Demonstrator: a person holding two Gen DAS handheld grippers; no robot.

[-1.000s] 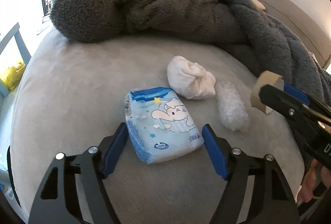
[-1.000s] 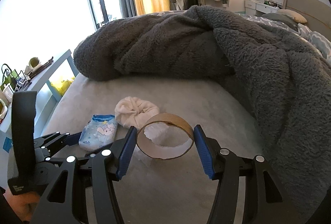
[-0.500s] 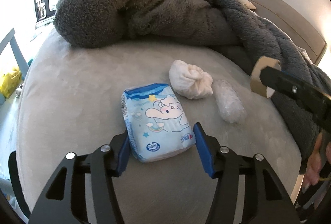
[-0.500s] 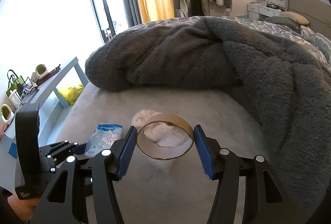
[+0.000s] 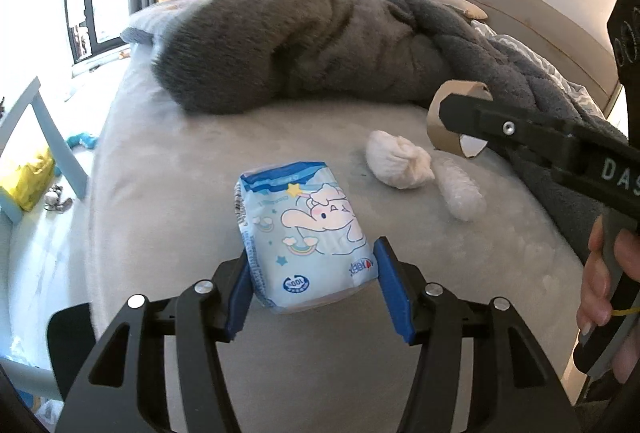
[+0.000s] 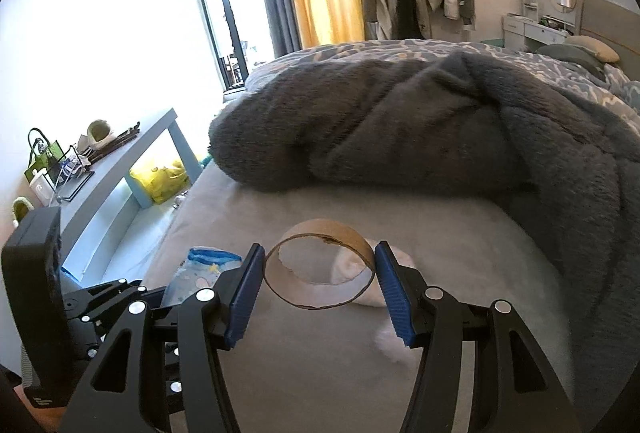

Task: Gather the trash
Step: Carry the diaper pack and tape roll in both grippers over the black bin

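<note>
The left gripper (image 5: 314, 287) clamps the blue tissue pack (image 5: 302, 235) at frame centre, its long axis running toward the upper left. The right gripper (image 6: 320, 283) holds a cardboard ring (image 6: 320, 267), opening facing the camera, low in the frame above the bed (image 6: 460, 233).

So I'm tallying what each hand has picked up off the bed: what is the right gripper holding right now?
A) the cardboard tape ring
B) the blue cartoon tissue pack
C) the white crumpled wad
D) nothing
A: in the right wrist view the cardboard tape ring sits clamped between the blue pads of the right gripper, lifted above the bed, while the tissue pack is in the left gripper.
</note>
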